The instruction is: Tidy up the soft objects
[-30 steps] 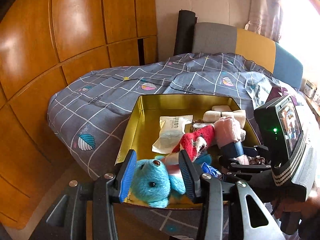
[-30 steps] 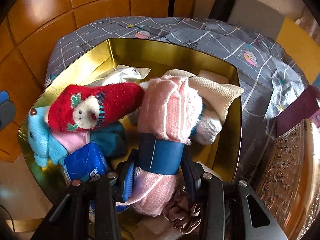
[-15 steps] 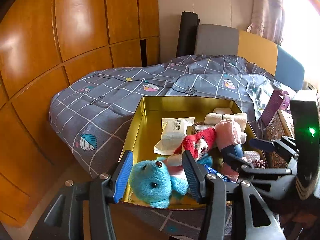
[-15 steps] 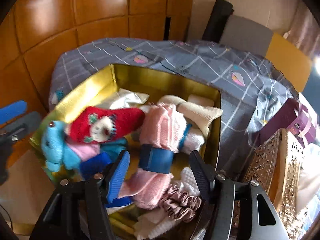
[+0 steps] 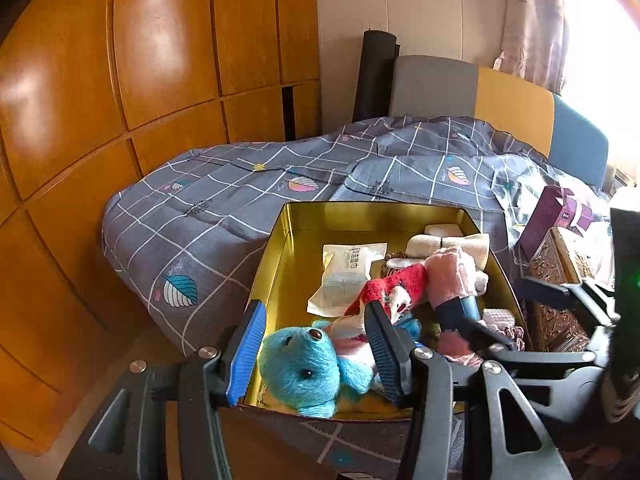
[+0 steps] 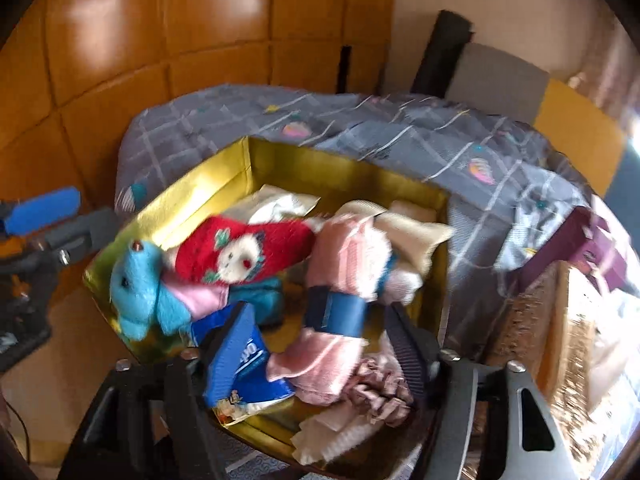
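A gold tin box (image 5: 280, 264) (image 6: 224, 184) lies on the bed with soft things in it. A blue plush bear (image 5: 304, 368) (image 6: 136, 284) sits at its near corner, with a red sock (image 5: 396, 288) (image 6: 244, 252) and a pink rolled towel with a blue band (image 5: 452, 276) (image 6: 340, 280) beside it. My left gripper (image 5: 316, 352) is open, its fingers either side of the bear without touching it. My right gripper (image 6: 320, 344) is open above the towel's near end. A white packet (image 5: 348, 268) and cream cloth (image 6: 416, 236) lie further in.
The grey checked quilt (image 5: 240, 208) covers the bed. A purple box (image 5: 560, 216) (image 6: 584, 248) and an ornate gold lid (image 6: 552, 328) lie right of the tin. Wooden wardrobe doors (image 5: 120, 80) stand at left. A blue tissue pack (image 6: 252, 364) and a pink scrunchie (image 6: 380, 384) sit at the tin's near edge.
My right gripper opened, let go of the pink towel, and drew back and up from the tin. The left gripper rose slightly and stayed open around the bear.
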Available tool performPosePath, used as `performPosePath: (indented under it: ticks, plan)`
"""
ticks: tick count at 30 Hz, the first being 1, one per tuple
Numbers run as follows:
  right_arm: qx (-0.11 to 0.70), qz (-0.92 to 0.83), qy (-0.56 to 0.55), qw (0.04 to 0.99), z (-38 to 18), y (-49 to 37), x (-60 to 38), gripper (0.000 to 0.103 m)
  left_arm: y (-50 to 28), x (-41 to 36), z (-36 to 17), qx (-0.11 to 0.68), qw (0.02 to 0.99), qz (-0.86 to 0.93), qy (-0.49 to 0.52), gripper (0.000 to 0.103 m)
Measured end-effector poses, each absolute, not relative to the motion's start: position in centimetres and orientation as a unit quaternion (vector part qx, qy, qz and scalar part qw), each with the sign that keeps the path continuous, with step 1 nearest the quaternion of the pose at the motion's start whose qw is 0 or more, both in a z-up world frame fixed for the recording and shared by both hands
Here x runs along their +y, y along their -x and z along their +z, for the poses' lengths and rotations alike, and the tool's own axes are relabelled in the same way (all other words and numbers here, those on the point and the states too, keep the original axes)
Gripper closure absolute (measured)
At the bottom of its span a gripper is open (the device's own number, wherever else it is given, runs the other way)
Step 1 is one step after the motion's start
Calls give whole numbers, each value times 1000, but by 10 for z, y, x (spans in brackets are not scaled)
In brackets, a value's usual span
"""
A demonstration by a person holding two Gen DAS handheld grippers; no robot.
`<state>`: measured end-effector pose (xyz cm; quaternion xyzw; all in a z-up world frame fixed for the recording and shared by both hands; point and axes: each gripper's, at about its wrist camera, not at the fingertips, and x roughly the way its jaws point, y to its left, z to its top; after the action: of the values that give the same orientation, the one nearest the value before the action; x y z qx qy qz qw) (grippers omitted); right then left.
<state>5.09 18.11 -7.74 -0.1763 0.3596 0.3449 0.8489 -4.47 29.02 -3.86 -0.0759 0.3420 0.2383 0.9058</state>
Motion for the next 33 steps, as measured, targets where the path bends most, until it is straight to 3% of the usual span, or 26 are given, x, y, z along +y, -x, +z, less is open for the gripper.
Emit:
performPosePath:
  ticks: [14, 33]
  plan:
    - [317, 263, 108, 905, -43, -43, 126, 16, 43, 261, -26, 323, 919, 217, 62, 51]
    - [309, 224, 77, 921, -38, -42, 92, 14, 38, 237, -26, 327, 921, 208, 42, 51]
